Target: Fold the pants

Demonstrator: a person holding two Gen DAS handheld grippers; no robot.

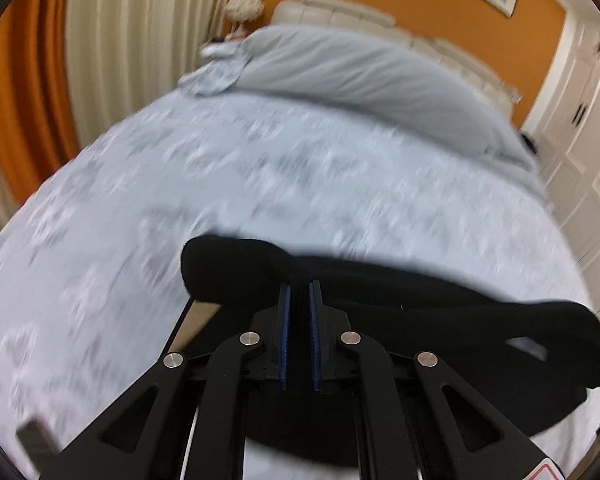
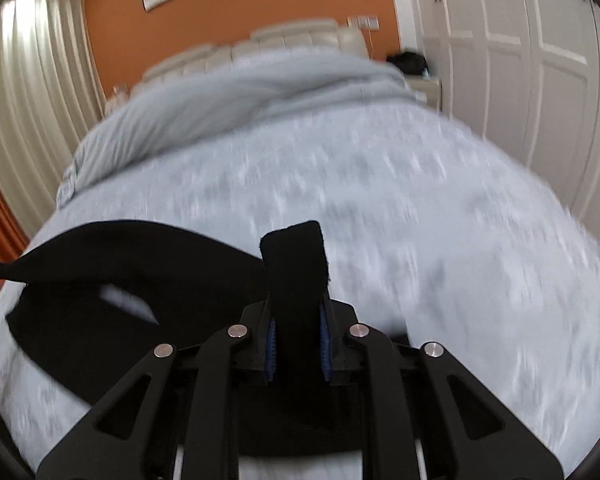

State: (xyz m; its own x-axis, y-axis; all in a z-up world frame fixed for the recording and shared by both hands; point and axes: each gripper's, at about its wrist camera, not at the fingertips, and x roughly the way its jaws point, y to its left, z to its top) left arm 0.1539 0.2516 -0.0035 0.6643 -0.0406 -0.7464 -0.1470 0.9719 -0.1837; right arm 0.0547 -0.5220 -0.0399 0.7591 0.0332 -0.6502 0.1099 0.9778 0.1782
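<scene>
Black pants [image 1: 420, 308] hang lifted over the patterned light-blue bed [image 1: 260, 168], stretched between the two grippers. In the left wrist view my left gripper [image 1: 299, 286] is shut on a fold of the black cloth, its blue pads nearly together. The fabric runs off to the right, and a drawstring end shows at the far right edge. In the right wrist view my right gripper [image 2: 298, 308] is shut on a thick bunch of the pants [image 2: 120, 264]. A black tab of fabric [image 2: 294, 256] sticks up past its fingertips, and the rest sags to the left. Both views are motion-blurred.
A rolled grey duvet [image 1: 360, 68] lies across the head of the bed below a cream headboard [image 2: 300, 36]. Curtains [image 1: 132, 40] hang on the left, white wardrobe doors [image 2: 520, 60] stand on the right, and a dark thing rests on the nightstand [image 2: 408, 62].
</scene>
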